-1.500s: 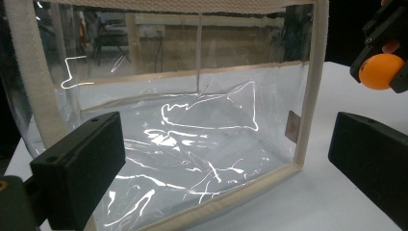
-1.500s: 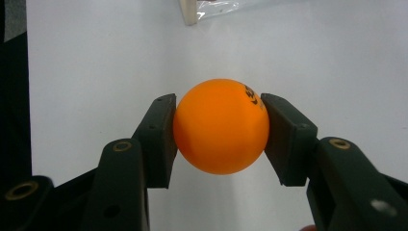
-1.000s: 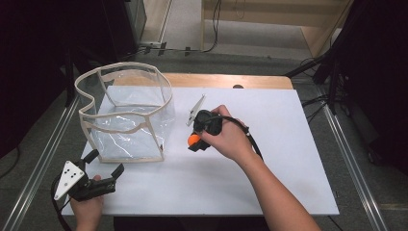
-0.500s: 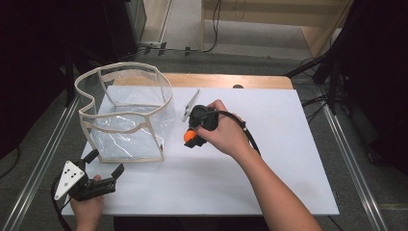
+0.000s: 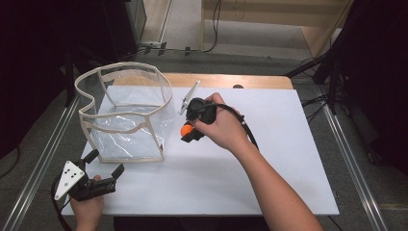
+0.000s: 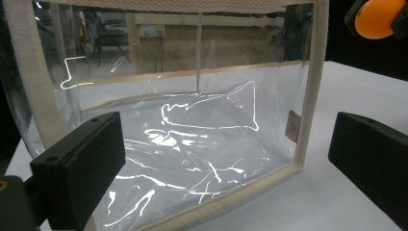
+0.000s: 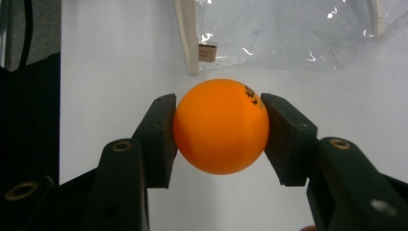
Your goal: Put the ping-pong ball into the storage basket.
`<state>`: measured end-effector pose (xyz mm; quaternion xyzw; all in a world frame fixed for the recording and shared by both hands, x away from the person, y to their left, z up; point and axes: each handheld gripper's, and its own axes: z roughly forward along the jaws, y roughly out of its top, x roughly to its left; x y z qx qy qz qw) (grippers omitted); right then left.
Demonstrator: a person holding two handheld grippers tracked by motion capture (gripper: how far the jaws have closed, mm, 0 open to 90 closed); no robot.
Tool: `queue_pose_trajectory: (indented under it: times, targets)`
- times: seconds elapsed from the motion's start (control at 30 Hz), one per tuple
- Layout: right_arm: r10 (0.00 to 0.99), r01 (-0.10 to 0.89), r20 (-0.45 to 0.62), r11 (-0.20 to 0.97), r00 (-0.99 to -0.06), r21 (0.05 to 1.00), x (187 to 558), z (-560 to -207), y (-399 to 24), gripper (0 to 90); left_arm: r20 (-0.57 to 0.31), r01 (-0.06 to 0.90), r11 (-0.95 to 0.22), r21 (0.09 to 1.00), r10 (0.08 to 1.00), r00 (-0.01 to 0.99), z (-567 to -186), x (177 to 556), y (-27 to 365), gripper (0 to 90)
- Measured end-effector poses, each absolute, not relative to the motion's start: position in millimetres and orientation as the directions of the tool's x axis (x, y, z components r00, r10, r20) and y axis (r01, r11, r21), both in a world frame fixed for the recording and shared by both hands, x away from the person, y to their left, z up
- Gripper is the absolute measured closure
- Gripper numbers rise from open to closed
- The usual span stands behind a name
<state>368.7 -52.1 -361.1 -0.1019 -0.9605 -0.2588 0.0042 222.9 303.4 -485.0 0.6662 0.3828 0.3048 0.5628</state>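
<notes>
Bag left on table, both tools near it.
Clear bag (image 5: 126, 113) stands on table (image 5: 269, 168) left-rear; right tool (image 5: 188, 134) with ball (image 5: 186, 129) just right of it; left tool (image 5: 102, 166) in front.

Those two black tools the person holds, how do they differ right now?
The right tool is clamped on an orange ball; the left tool is open and holds nothing. The right is near the clear bag's corner; the left faces its side from the table's near edge. Both have black jaws.

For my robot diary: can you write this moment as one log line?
right gripper: shut on orange ball | left gripper: open, idle | clear bag: upright, empty
</notes>
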Motion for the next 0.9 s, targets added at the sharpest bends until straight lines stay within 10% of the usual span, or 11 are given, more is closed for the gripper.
queue_pose_trajectory:
  times: [0.9]
  targets:
    - [0.191,0.194,0.057,0.845,-0.98,0.498,375.7,-336.2,-42.0,47.6,-0.019,0.167,-0.08,0.983,0.853,0.521,-485.0,223.0,303.1,0.0]
